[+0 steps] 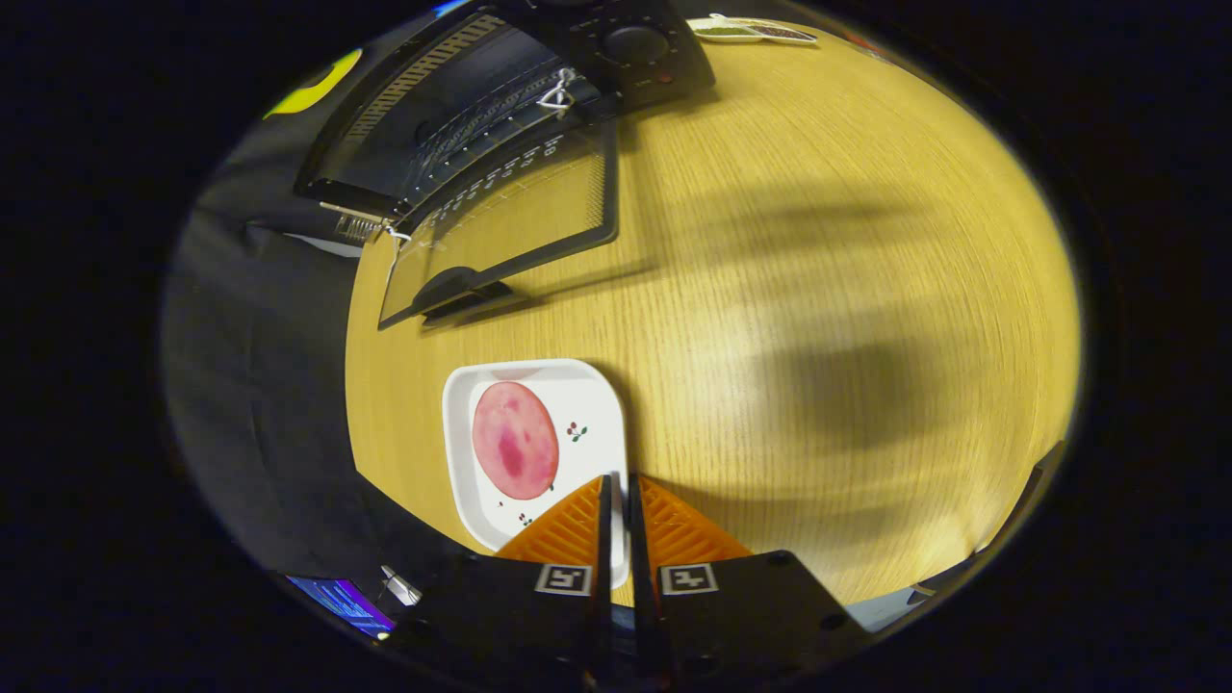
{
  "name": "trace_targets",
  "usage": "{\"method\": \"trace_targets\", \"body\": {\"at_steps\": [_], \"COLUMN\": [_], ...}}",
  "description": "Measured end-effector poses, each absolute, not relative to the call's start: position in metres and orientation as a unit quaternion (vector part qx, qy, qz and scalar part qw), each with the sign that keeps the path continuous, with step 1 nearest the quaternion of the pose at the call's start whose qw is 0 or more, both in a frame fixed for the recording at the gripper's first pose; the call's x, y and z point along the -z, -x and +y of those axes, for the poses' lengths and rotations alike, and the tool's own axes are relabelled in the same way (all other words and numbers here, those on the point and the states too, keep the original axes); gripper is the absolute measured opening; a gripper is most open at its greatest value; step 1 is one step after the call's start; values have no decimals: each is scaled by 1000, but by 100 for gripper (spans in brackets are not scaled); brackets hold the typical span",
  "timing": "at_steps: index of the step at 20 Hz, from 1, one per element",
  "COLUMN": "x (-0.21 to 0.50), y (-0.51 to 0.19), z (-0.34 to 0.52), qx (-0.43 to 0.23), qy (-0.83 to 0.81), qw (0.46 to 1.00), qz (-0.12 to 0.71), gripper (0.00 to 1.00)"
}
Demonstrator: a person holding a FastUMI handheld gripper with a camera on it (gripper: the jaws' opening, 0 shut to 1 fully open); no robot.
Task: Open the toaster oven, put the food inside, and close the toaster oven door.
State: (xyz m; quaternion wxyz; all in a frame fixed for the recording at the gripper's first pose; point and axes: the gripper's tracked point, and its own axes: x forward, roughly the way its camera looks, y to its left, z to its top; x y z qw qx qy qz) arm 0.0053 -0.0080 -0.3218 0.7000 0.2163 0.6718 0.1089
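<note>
A white square plate (pixel 597 404) lies on the wooden table (pixel 818 289) with a round pink slice of meat (pixel 515 440) on it. My gripper (pixel 618 486) is shut on the plate's near right rim, and a thin strip of white rim shows between the two fingers. Beyond the plate, at the table's far left, stands the black toaster oven (pixel 452 106). Its glass door (pixel 520 217) is folded down open, with the handle (pixel 462 289) pointing toward the plate. A wire rack shows inside the oven. Its knobs (pixel 635 43) are on the right side.
A small white dish (pixel 751 31) with dark contents sits at the table's far edge beyond the oven. The table's left edge runs close beside the plate, with dark cloth below it. A lit screen (pixel 342 597) is near the left finger's base.
</note>
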Motion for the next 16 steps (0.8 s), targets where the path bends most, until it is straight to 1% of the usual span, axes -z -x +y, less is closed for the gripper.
{"method": "trace_targets", "body": {"at_steps": [1, 2, 4, 7, 16], "x": [322, 319, 319, 315, 280], "y": [-3, -1, -1, 4, -12], "z": [-8, -10, -3, 11, 51], "qx": [-111, -106, -121, -146, -150], "qy": [-220, -220, -217, -224, -283], "qw": [697, 702, 704, 709, 723], "qz": [673, 669, 666, 653, 612], "gripper": [7, 7, 2, 2, 2]}}
